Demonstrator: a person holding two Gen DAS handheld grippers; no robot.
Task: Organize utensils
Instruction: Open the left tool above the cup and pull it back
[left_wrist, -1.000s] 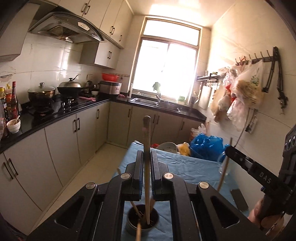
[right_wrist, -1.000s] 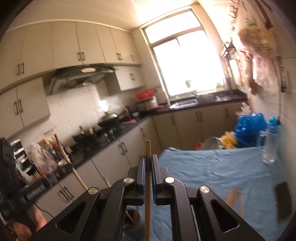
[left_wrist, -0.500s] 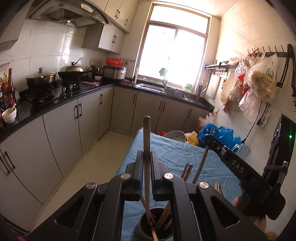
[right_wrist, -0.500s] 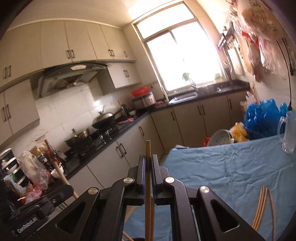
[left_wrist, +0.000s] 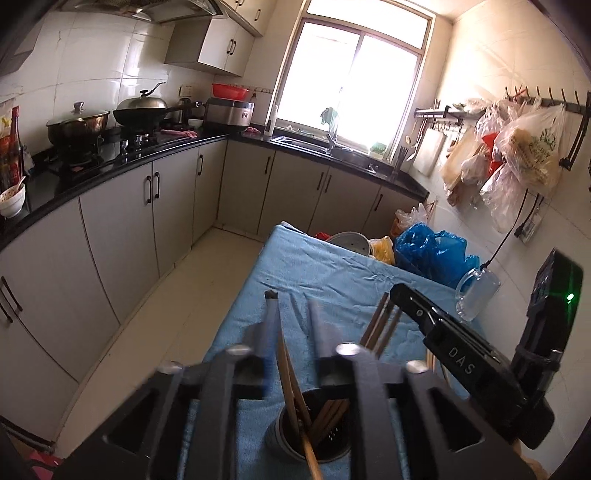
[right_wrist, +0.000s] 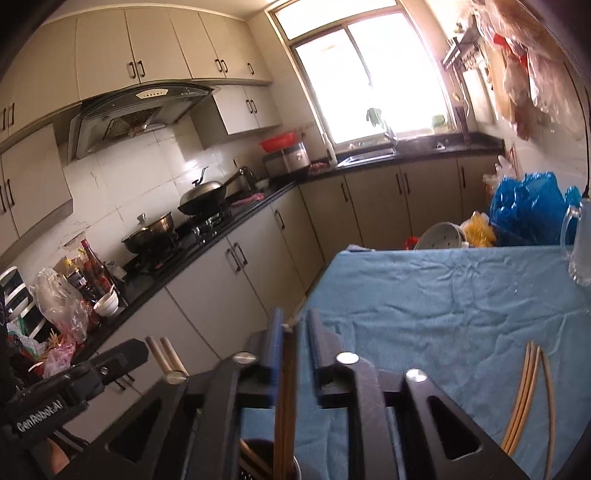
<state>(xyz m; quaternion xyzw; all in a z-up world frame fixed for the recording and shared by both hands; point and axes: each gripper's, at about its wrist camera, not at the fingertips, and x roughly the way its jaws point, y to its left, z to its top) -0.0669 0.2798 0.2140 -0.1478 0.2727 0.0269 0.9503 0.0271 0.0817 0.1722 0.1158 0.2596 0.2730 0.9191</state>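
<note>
Both tongs are hanging wide over the dark perforated metal holder (left_wrist: 314, 432), chopsticks dropping in. Loose pale wooden chopsticks (right_wrist: 532, 391) are lying lengthwise on the blue cloth (right_wrist: 443, 302), rightward, nearest the right gripper (right_wrist: 293, 326); left gripper (left_wrist: 291, 306) is farther.

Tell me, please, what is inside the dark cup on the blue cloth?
The utensil cup holds several wooden chopsticks, leaning. Its perforated inner wall shows; the bottom and the chopstick tips are covered.

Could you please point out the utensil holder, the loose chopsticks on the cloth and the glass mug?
utensil holder (left_wrist: 275, 435), left wrist view, its outer wall.
loose chopsticks (right_wrist: 526, 387), right wrist view, mid-length of the bundle.
glass mug (left_wrist: 478, 295), left wrist view, its body.
</note>
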